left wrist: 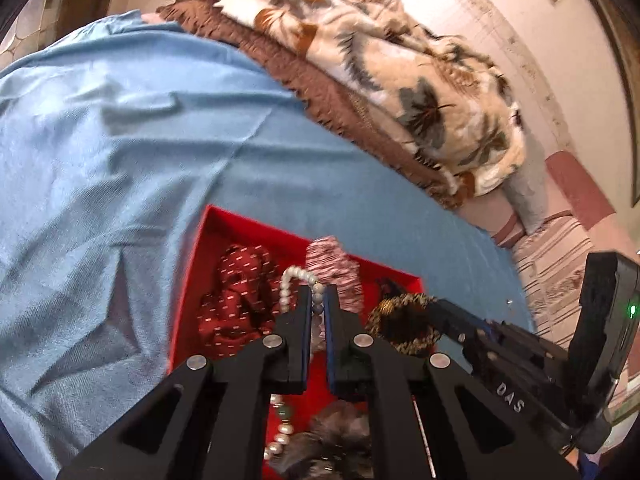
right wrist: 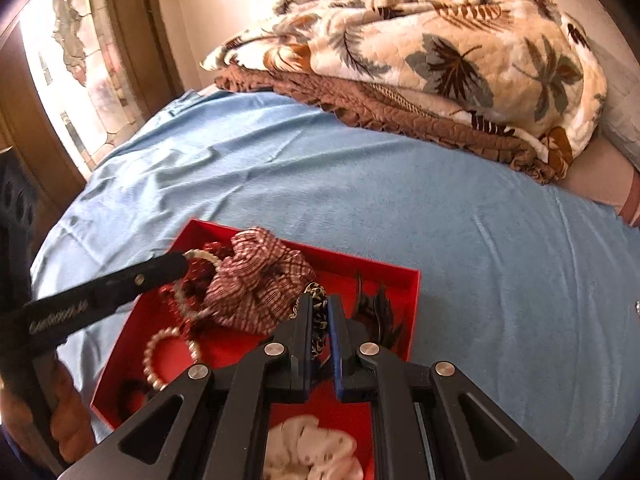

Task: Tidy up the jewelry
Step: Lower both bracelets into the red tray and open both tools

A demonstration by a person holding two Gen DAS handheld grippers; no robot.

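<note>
A red tray (left wrist: pixel 208 232) lies on the blue bedsheet, also in the right wrist view (right wrist: pixel 412 292). My left gripper (left wrist: pixel 319 298) is shut on a white pearl necklace (left wrist: pixel 294 276), lifted above the tray. My right gripper (right wrist: pixel 320 308) is shut on a leopard-print scrunchie (right wrist: pixel 318 292), which also shows in the left wrist view (left wrist: pixel 404 322). In the tray lie a dark red dotted scrunchie (left wrist: pixel 236 296), a red-white checked scrunchie (right wrist: pixel 260 284), a beaded bracelet (right wrist: pixel 170 354), a cream scrunchie (right wrist: pixel 312 448) and a black claw clip (right wrist: pixel 380 312).
The blue sheet (right wrist: pixel 400 200) covers the bed around the tray. A leaf-patterned blanket (right wrist: pixel 460 52) on a brown quilt (right wrist: pixel 400 116) is piled at the far side. A small silver item (right wrist: pixel 637 307) lies on the sheet at the right.
</note>
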